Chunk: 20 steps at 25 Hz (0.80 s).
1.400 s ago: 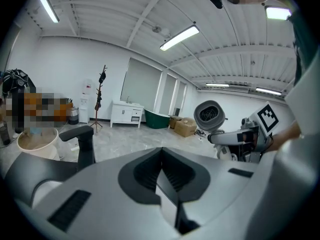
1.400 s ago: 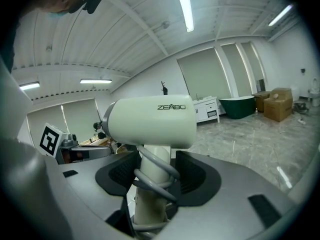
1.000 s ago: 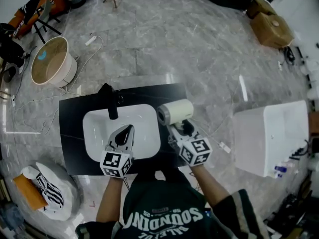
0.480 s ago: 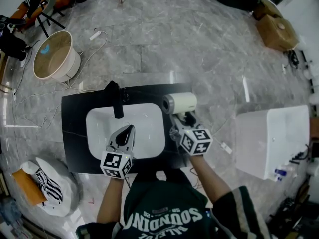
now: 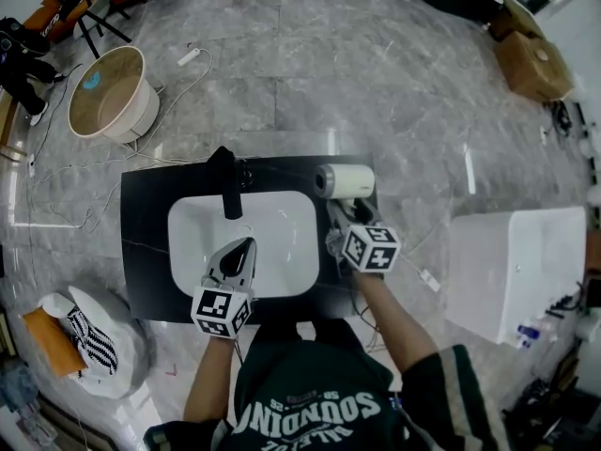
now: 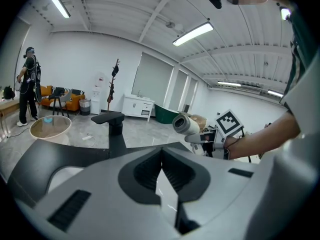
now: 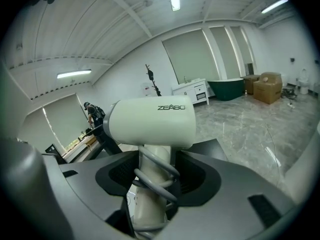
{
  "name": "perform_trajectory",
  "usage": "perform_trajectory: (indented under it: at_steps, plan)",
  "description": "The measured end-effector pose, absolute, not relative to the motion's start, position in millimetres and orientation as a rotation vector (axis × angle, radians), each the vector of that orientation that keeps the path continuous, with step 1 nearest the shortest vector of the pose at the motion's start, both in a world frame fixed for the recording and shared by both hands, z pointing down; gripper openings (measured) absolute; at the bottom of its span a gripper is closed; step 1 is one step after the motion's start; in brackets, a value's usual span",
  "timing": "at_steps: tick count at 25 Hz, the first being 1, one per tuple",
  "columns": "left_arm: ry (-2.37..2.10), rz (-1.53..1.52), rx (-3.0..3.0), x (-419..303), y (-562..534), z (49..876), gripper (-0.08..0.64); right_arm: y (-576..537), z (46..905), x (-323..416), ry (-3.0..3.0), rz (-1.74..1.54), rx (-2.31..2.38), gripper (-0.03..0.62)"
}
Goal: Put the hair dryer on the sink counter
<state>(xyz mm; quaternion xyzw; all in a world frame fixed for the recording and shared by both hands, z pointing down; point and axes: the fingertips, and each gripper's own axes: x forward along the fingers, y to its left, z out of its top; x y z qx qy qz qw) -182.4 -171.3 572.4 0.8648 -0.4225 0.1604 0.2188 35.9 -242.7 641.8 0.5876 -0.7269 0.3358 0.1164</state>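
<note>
— How many of each thing?

— One cream-white hair dryer (image 5: 346,180), one black desk (image 5: 141,242) with one white rectangular basin (image 5: 202,233) sunk in it, one black faucet (image 5: 225,181) behind the basin, and two claws.

— What's hard to make out?

— In the head view the dryer's handle is mostly hidden behind the right claw (image 5: 340,216). Whether the dryer touches the desk, I cannot tell. The desk's near edge is cut off by the person's body.

— And the claws?

— The right claw (image 7: 155,184) is clenched on the hair dryer (image 7: 150,121)'s handle, jaws pressing both sides, with a grey cord (image 7: 155,176) coiled round the handle between them. The barrel lies level over the desk's right rear corner, just right of the basin, its open end facing the faucet. The left claw (image 5: 242,247) hangs over the basin's near part, pointing toward the faucet (image 6: 112,124). That left claw (image 6: 162,171) has its jaws pressed together with nothing between them, apart from the dryer.
</note>
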Motion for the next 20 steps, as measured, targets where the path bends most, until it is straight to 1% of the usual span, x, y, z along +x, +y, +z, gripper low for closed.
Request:
perform_trajectory:
  at_steps: [20]
  plan:
    - [-1.195, 0.464, 2.320, -205.1, -173.8, 588.1, 0.002, -265.6, 712.0, 42.1, -1.916, 1.022, 1.660, 0.229]
